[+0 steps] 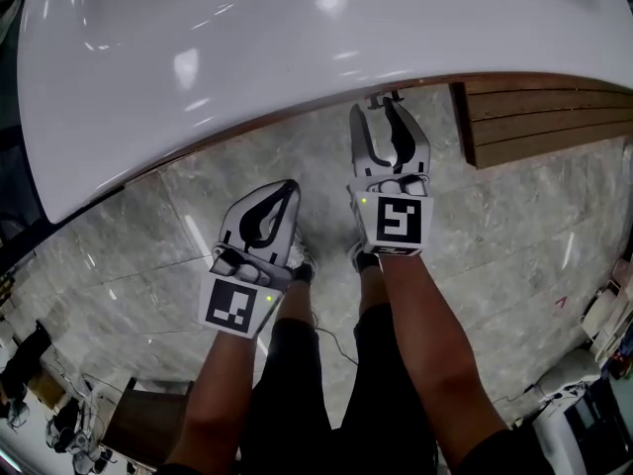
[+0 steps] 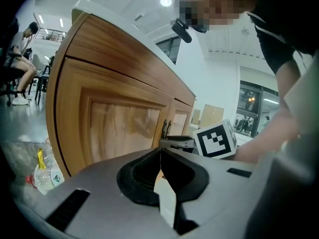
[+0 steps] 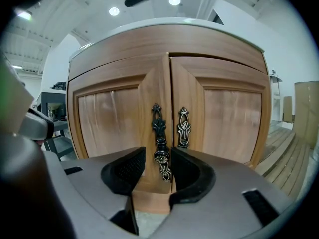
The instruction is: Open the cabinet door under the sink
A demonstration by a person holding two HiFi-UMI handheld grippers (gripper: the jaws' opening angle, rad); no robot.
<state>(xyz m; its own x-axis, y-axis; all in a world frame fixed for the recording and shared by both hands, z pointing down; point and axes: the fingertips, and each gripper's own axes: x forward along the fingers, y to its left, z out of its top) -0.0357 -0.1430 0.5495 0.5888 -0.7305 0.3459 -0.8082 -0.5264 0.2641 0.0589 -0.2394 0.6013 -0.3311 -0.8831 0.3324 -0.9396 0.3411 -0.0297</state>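
1. Two wooden cabinet doors, left door (image 3: 112,128) and right door (image 3: 232,123), both closed under the white sink top (image 1: 247,57).
2. Two dark ornate handles at the seam: left handle (image 3: 158,126) and right handle (image 3: 183,127).
3. Right gripper (image 3: 158,156): jaws spread, with the left handle's round knob (image 3: 161,157) sitting between them, not squeezed.
4. Left gripper (image 2: 160,153): jaws pinched together with nothing in them, off beside the cabinet.

The cabinet door (image 3: 109,128) is varnished wood, its knob (image 3: 161,157) dark metal, the sink (image 1: 247,57) glossy white.
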